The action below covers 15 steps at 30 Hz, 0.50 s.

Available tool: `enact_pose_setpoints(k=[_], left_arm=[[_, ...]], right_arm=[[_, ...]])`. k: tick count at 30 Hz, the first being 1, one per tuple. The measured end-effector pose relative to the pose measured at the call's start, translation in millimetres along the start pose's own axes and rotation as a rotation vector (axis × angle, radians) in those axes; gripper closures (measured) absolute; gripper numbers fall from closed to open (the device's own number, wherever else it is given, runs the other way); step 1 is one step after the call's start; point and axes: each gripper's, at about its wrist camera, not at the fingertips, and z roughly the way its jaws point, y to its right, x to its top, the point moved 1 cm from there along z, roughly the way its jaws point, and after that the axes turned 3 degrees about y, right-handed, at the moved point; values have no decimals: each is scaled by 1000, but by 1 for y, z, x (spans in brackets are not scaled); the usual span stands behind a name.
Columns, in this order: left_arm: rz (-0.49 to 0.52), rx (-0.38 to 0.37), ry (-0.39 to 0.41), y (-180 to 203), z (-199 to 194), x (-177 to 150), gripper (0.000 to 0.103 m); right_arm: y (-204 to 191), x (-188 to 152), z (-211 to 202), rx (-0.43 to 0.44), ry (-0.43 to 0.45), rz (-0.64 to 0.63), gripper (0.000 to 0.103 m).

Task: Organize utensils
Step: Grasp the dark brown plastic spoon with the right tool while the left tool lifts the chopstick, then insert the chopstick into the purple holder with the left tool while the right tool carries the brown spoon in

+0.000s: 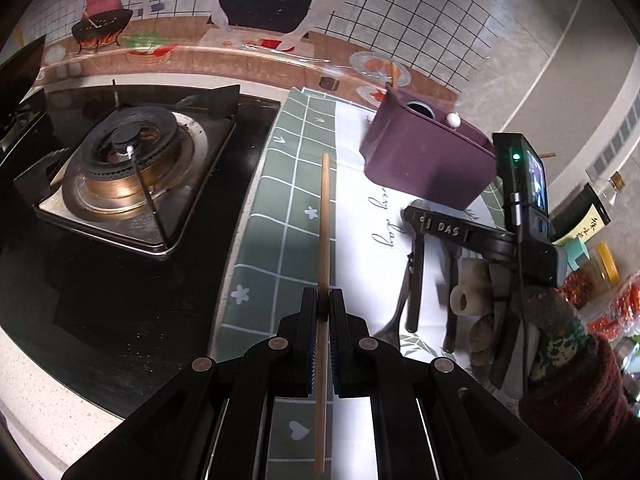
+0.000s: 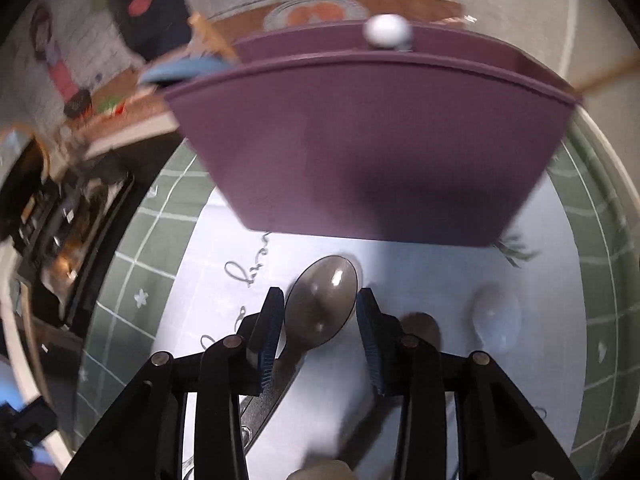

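My left gripper [image 1: 324, 304] is shut on a wooden chopstick [image 1: 325, 224], which points forward over the green checked mat [image 1: 276, 196]. A purple utensil holder [image 1: 424, 156] stands ahead to the right, with a white ball and a wooden stick at its rim. My right gripper [image 2: 320, 312] is open, its fingers on either side of the bowl of a metal spoon [image 2: 322, 304] lying on the white mat [image 2: 420, 272], just in front of the purple holder [image 2: 372, 152]. The right gripper also shows in the left wrist view [image 1: 434, 280], low over dark utensils.
A gas stove burner [image 1: 128, 164] on a black cooktop lies left of the mat. Bottles and jars [image 1: 600, 264] stand at the far right. A clear plastic spoon [image 2: 496, 320] lies right of the metal spoon. The tiled wall is behind the holder.
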Motion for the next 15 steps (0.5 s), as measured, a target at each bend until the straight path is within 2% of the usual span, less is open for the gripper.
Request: enact_pose_setpoints(k=[5,11,15], left_arm=[[-2,1,-3,-3,2,2,97],[5,-15,1,4,2,4,97],[7,-37,5,13,2,5,97]], right_arm=[[-25,0,7,-63,9,-143,68],[-20,-4,-2,4,2,-148,70],[-4,-13,-35,67,49,-131,70]])
